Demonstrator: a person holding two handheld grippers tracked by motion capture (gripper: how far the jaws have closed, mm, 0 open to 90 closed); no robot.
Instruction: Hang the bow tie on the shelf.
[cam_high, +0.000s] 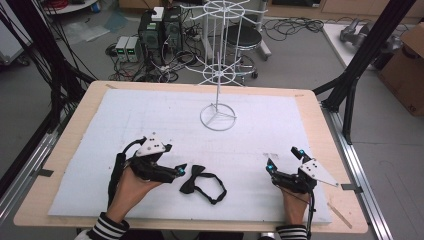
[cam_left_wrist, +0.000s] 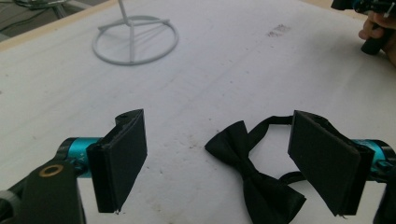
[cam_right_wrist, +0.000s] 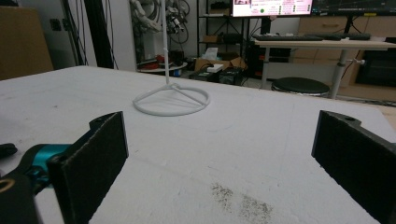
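Note:
A black bow tie (cam_high: 200, 182) with its strap looped behind lies flat on the white foam sheet (cam_high: 150, 115), near the front. My left gripper (cam_high: 175, 159) sits just left of it, open, with one jaw tip close to the bow. In the left gripper view the bow tie (cam_left_wrist: 252, 182) rests on the sheet between the wide-apart pads (cam_left_wrist: 123, 158), nearer the right-hand one, and nothing is gripped. My right gripper (cam_high: 282, 159) is at the front right, open and empty. In its own view the right gripper (cam_right_wrist: 219, 126) faces bare sheet.
A white wire display stand (cam_high: 218, 75) rises from a ring base (cam_high: 218, 118) at the sheet's middle back; the base shows as a ring (cam_left_wrist: 135, 39) and again as a ring (cam_right_wrist: 171, 100). A grey smudge (cam_right_wrist: 243, 200) marks the sheet. Wooden table edges (cam_high: 320, 115) surround it.

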